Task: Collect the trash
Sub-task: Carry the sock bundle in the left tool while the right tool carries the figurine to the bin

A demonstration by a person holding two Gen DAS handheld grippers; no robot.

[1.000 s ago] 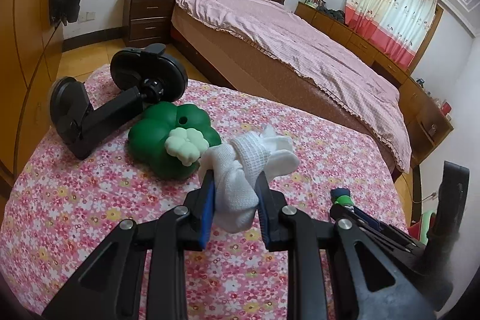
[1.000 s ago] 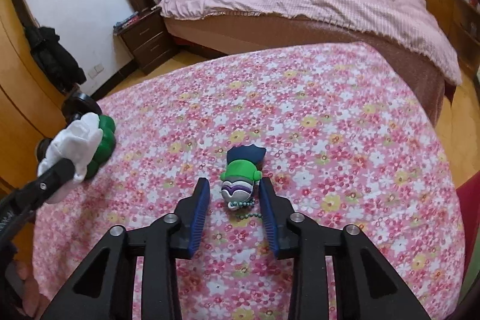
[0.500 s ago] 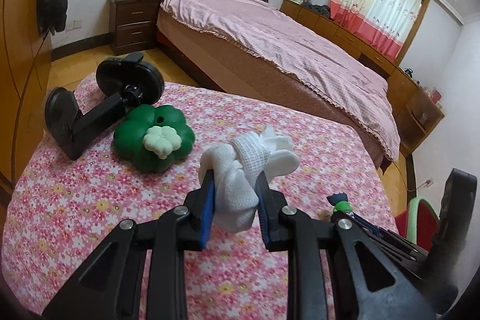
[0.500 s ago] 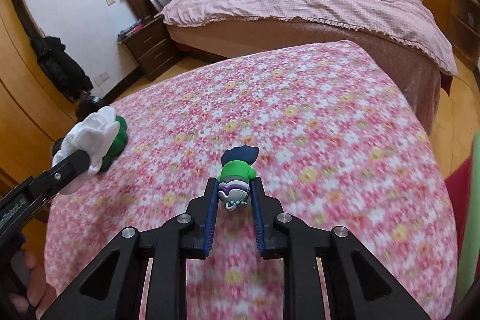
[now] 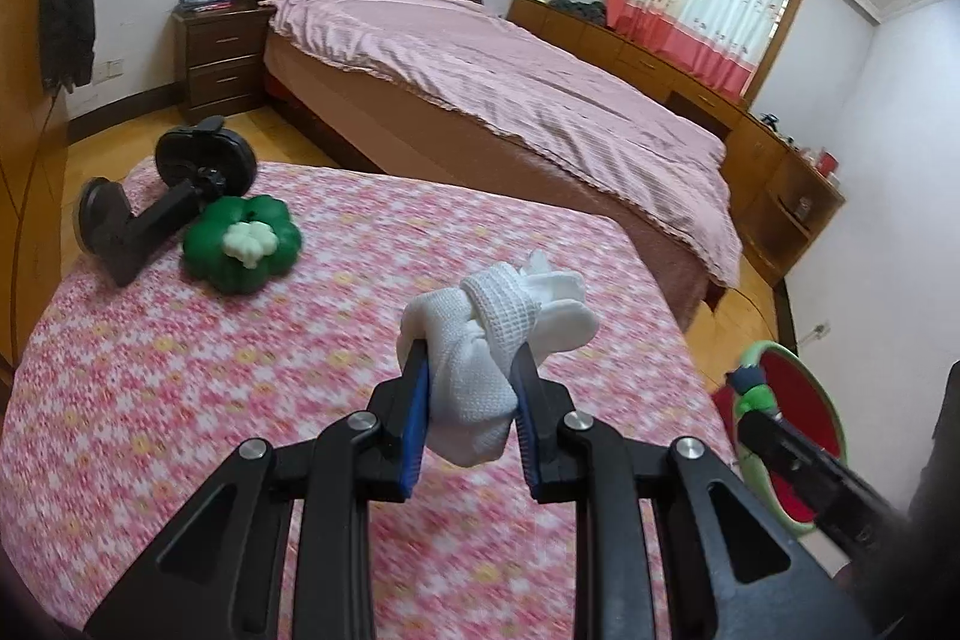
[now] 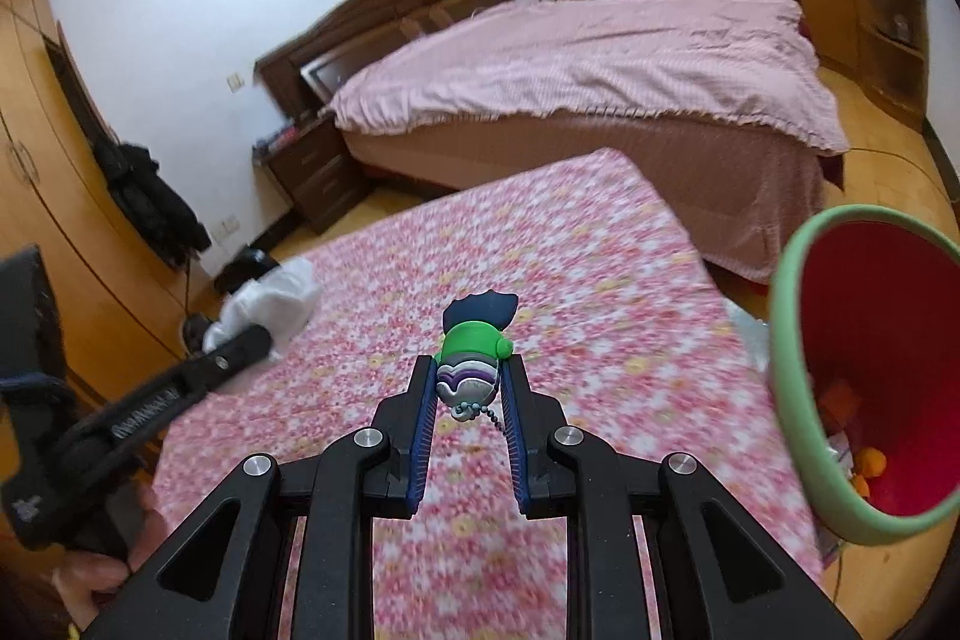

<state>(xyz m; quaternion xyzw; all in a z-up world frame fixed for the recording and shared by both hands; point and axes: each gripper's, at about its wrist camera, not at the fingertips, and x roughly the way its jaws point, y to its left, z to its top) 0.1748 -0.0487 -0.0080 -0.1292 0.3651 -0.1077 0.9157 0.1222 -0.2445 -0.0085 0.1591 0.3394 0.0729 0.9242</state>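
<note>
- Right gripper (image 6: pixel 467 388): jaws have just been closing and are now nearly together, blue pads pressed on both sides of a small rubbery figurine keychain with a green band, navy top and bead chain (image 6: pixel 474 349). Figurine is lifted clear of the pink floral tablecloth (image 6: pixel 588 268), sits mid-frame, long axis running along the fingers, navy end pointing away from the camera.
- Key relation: red bin with pale green rim (image 6: pixel 780 340) is at the right edge of the right wrist view, mouth tilted toward the camera, some orange and red bits already inside. It lies to the right of the figurine and lower in frame, near but not under the jaws yet.
- Left gripper (image 5: pixel 471 403): narrow opening, clamped on a knotted white knit cloth bundle (image 5: pixel 486 340), held above the tablecloth (image 5: pixel 180 400) at frame centre. Bundle sticks up and out past the fingertips.
- In the left wrist view the same bin (image 5: pixel 798 400) is at lower right, with the right gripper's arm between it and the bundle, so the right hand is judged nearer the bin and likely to drop first.
- Left on the cloth, upper left of the left view: green clover-shaped soft toy with a pale centre (image 5: pixel 243 244), touching a black plastic clamp stand (image 5: pixel 162 196).
</note>
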